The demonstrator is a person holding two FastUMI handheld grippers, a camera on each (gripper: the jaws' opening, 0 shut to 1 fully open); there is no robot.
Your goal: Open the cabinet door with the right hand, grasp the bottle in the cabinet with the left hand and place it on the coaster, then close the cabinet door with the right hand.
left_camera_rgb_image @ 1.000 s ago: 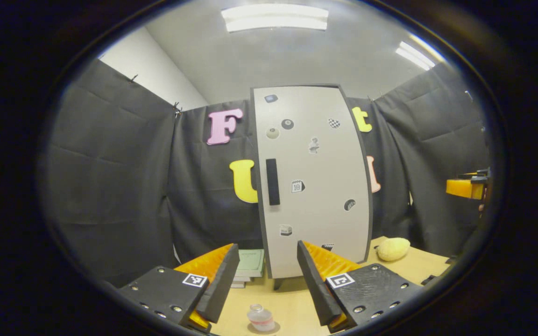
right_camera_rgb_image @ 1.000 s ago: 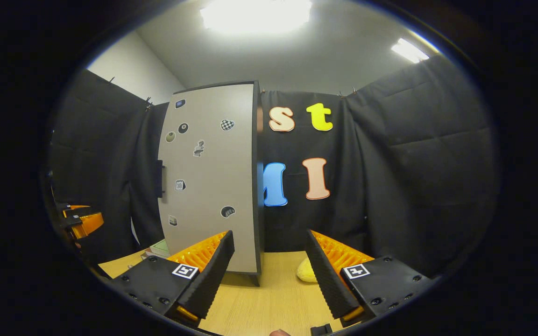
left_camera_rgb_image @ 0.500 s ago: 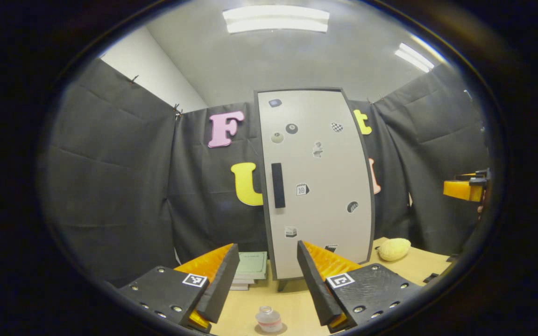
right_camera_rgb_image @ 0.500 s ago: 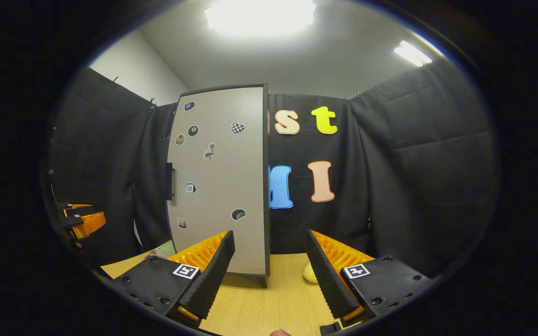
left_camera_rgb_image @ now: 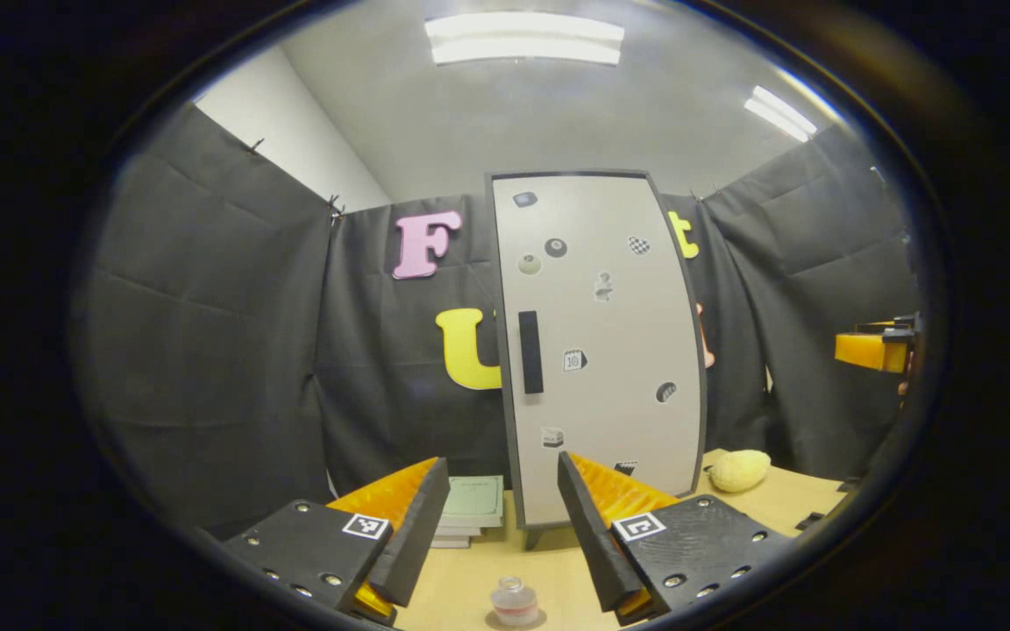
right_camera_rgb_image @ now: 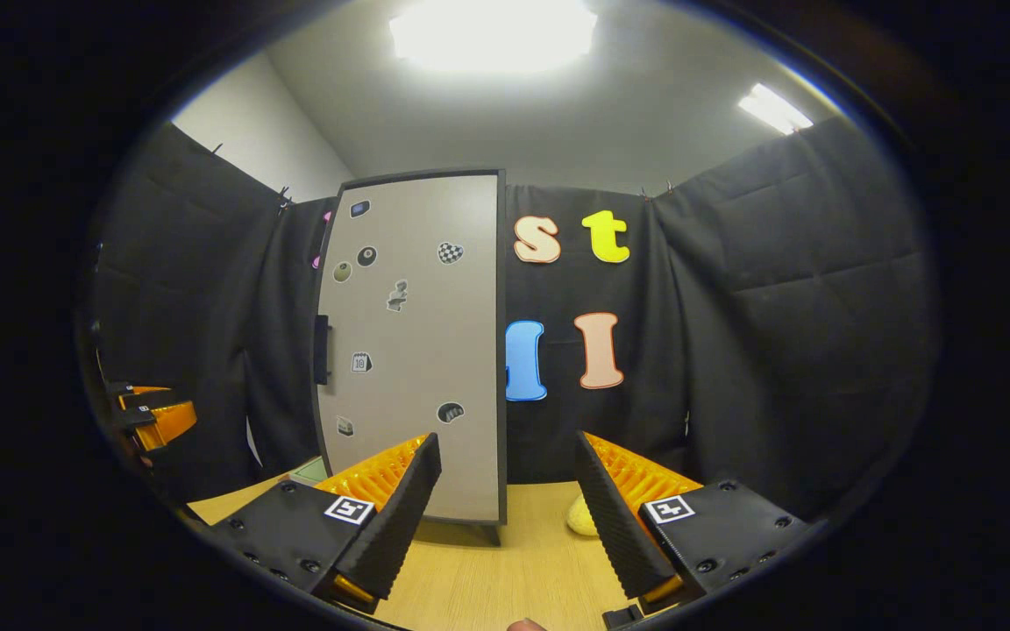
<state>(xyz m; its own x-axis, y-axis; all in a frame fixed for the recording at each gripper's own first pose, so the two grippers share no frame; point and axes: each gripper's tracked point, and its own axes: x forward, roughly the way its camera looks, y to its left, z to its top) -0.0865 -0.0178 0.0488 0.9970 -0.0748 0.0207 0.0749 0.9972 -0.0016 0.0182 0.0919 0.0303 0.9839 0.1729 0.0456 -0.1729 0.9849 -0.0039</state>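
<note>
Between the spread fingers of the left gripper (left_camera_rgb_image: 494, 530), which are grasping nothing, the bottle (left_camera_rgb_image: 514, 602) is sitting on the coaster (left_camera_rgb_image: 515, 620) on the table (left_camera_rgb_image: 768, 504). Beyond them the cabinet door (left_camera_rgb_image: 597, 346) is standing closed. The right gripper (right_camera_rgb_image: 508, 517) is likewise gaping, holding nothing. Sticker writing is too small to read.

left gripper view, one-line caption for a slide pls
Open left gripper hovers above the bottle on its coaster, facing the shut cabinet door.
</note>
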